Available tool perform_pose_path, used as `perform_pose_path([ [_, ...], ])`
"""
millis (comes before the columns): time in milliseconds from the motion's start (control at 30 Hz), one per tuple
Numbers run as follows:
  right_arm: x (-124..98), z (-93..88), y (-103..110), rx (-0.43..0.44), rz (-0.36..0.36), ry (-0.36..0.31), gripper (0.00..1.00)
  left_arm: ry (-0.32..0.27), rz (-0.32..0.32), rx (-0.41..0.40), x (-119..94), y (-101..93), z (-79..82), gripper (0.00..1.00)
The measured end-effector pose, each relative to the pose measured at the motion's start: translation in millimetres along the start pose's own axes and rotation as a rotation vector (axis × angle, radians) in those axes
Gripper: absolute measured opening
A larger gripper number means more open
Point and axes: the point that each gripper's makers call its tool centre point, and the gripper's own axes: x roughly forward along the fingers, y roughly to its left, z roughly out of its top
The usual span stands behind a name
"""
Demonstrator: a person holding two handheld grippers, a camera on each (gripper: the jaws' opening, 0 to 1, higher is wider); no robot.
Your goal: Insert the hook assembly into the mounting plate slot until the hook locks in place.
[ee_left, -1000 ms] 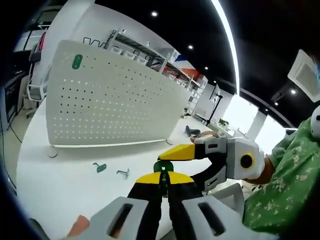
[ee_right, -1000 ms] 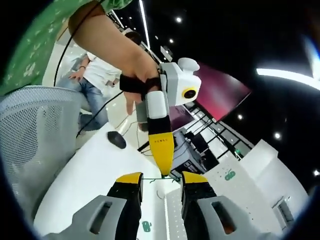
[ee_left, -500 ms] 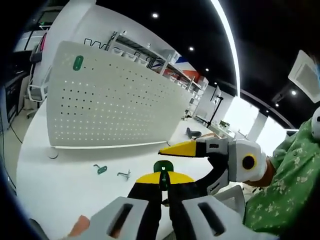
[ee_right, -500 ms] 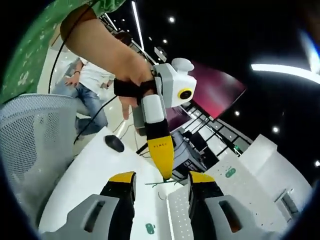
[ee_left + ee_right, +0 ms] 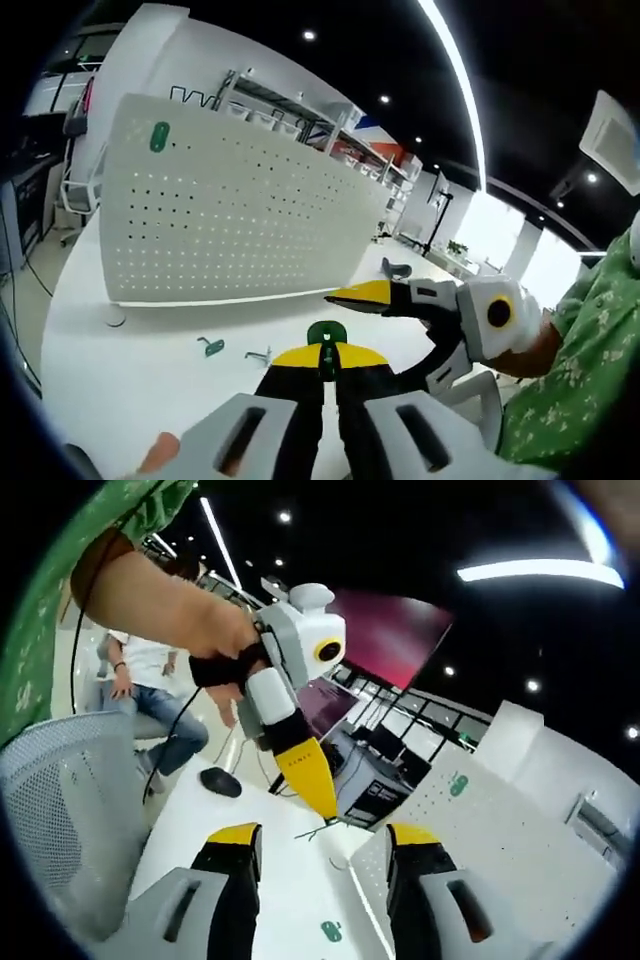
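At lower centre of the left gripper view, the green round-headed hook assembly (image 5: 326,334) is being pinched by the left tool (image 5: 328,362), below the white perforated mounting plate (image 5: 230,205). The right tool (image 5: 323,842) is being held spread, apparently empty.

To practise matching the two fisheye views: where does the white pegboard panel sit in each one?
Left gripper view: the pegboard stands upper left, behind the shut left gripper.
Right gripper view: it slants along the lower right.
Shared landmark: the green tag near its corner.
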Motion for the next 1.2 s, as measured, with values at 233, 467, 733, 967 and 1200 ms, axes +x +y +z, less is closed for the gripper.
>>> perform_pose_path([
  [233, -10.3, -10.7, -14.9, 0.126, -0.073, 0.020, 0.52, -0.030, 0.050, 0.022, 3.1, 7.1, 5.7, 0.02],
  [467, -19.9, -16.0, -27.0, 0.270, -0.148, 0.025, 0.53, -0.055, 0.096, 0.039, 7.2, 13.2, 7.5, 0.02],
  [733, -36.4, -23.3, -53.6, 0.435, -0.312, 0.007, 0.54, -0.100, 0.145, 0.046, 9.7, 19.2, 14.5, 0.02],
  [967, -52.0, -31.2, -72.3, 0.517, -0.431, 0.013, 0.55, -0.133, 0.181, 0.062, 12.5, 23.5, 21.0, 0.02],
  [1200, -67.4, -35.3, -80.6, 0.585, -0.547, -0.020, 0.55, -0.183, 0.234, 0.081, 13.0, 31.8, 34.1, 0.02],
])
